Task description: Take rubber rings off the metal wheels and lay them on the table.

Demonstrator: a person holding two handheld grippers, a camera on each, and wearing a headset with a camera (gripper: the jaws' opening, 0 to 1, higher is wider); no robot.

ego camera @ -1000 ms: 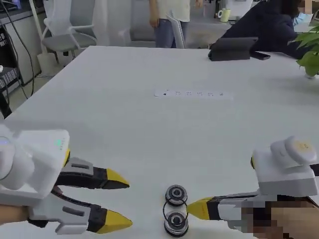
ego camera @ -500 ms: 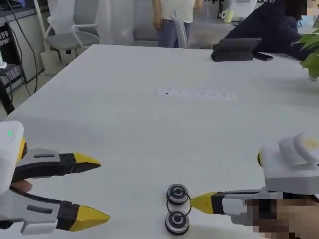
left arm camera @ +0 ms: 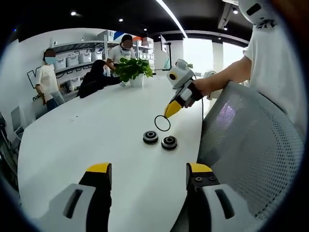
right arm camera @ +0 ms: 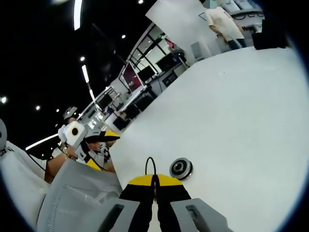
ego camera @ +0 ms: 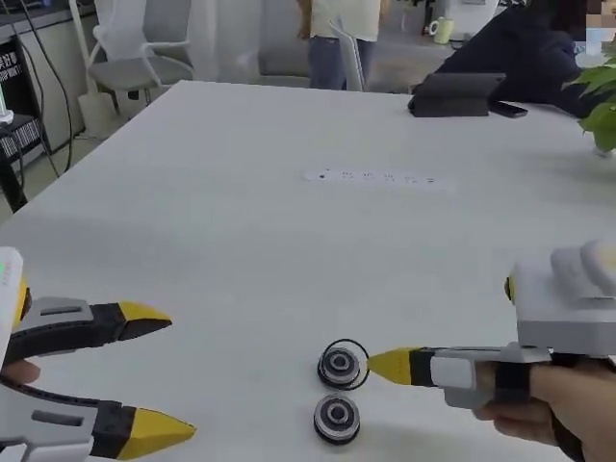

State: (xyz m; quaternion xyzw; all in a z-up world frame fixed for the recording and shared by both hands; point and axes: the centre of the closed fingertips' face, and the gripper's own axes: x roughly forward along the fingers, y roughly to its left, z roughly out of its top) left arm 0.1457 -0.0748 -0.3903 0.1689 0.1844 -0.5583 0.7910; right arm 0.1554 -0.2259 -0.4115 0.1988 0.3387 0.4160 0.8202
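Right tool [ego camera: 371, 366], clamped on the rubber ring [left arm camera: 162, 123], is now lifting it clear of the metal wheels [left arm camera: 169, 142]; left tool [ego camera: 180, 371], jaws apart, is withdrawing. Laydown is pending.

Loads of room on this one. The white table [ego camera: 241, 231] is bare across its whole middle, so anything could pass there. The tight spot is up front: the far wheel [ego camera: 339, 365] and near wheel [ego camera: 337, 417] sit close together with a narrow gap between them. The right gripper [ego camera: 385, 366], pinched on the rubber ring [ego camera: 345, 341], blocks the far wheel's right side. The wheels' left side is open up to the left gripper [ego camera: 180, 371], jaws spread, well apart. Farther off are a socket strip [ego camera: 371, 177], tablet stand [ego camera: 452, 96] and plant [ego camera: 602, 106]. A mesh chair [left arm camera: 246, 145] crowds the front edge.
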